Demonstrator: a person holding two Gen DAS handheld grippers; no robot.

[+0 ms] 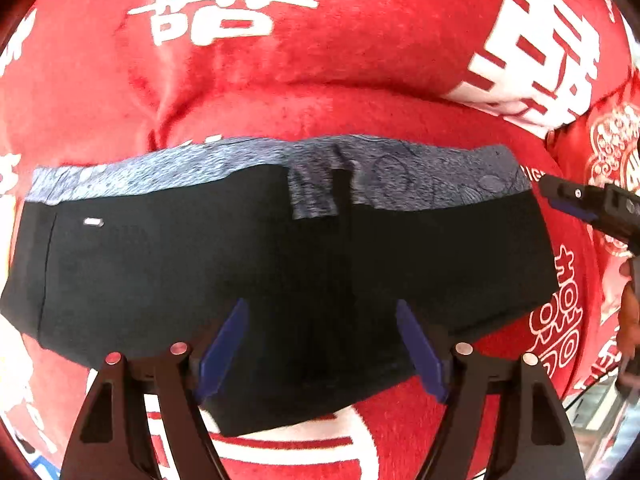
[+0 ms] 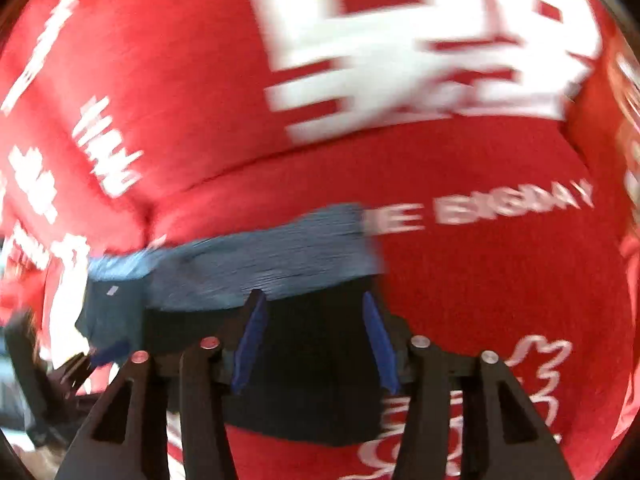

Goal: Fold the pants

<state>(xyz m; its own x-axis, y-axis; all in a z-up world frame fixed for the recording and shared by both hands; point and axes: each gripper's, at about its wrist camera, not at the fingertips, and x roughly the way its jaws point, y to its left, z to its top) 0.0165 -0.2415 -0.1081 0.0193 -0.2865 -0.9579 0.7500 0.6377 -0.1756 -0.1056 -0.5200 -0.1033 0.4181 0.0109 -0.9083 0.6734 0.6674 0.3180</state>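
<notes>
- Pants lie folded into a wide black bundle on a red blanket with white characters; surface underneath not visible (bed or sofa, cannot tell).
- Grey patterned waistband runs along the far edge of the bundle, a small white tag near its left end.
- Left gripper hangs over the near edge of the pants, pointing steeply down; jaws released and spread wide, blue pads clear of the cloth, nothing grasped.
- Right gripper sits over the right end of the bundle (its view heavily motion-blurred); jaws apart, black fabric seen between them, pads not visibly pinching it.
- In the left wrist view the right gripper's tip shows at the right end of the waistband, just beside the fabric.
- White lettering printed on the blanket just beyond the waistband in the right wrist view.
</notes>
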